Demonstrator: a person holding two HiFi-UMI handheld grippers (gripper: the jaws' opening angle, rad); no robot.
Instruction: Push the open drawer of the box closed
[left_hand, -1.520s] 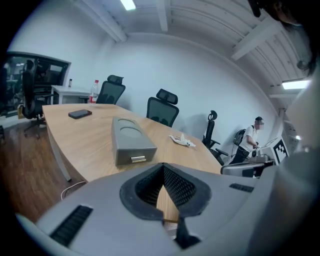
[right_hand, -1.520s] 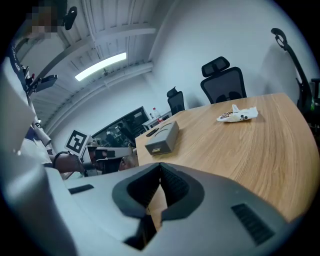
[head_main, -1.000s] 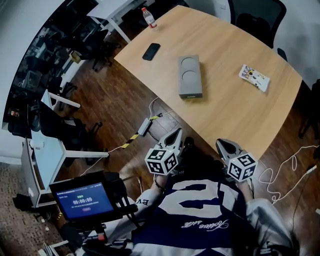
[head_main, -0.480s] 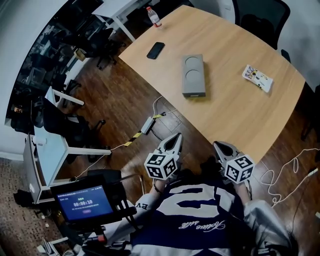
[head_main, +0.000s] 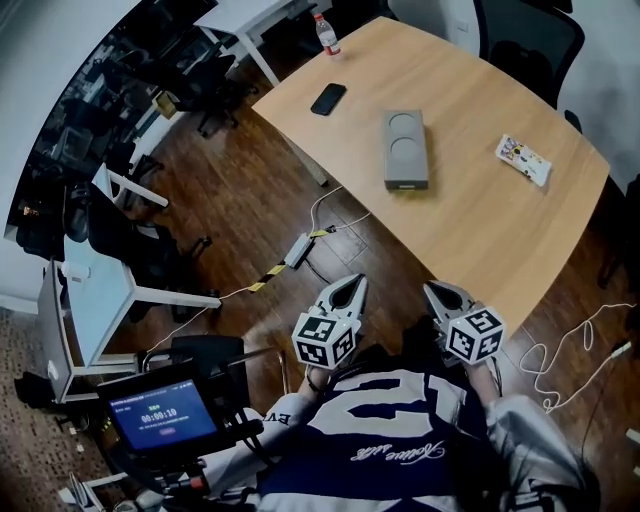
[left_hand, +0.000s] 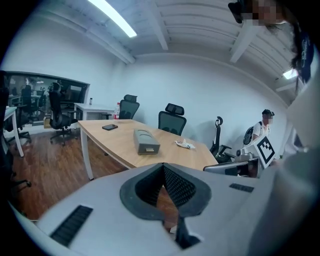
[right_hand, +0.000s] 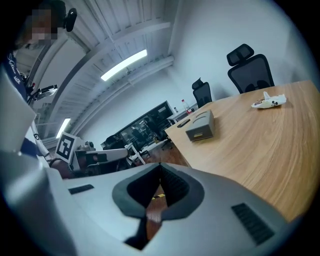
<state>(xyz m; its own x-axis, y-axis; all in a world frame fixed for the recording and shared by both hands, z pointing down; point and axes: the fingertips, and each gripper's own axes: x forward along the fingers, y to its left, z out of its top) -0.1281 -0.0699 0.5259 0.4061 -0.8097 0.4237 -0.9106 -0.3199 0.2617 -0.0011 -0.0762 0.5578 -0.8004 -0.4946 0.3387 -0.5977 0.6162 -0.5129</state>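
Both left tongs (head_main: 357, 281) and right tongs (head_main: 431, 288) hover closed, empty, well short of the box (head_main: 406, 150); reaching its drawer (head_main: 407, 184) likely comes next.

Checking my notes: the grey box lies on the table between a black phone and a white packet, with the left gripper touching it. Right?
No: the head view shows the left gripper short of the grey box, off the table. The box does lie between the black phone and the white packet.

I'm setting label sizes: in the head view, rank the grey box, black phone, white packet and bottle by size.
1. Grey rectangular box
2. White printed packet and flat black phone: too alike to rank
3. Red-capped clear bottle: smallest, but farthest
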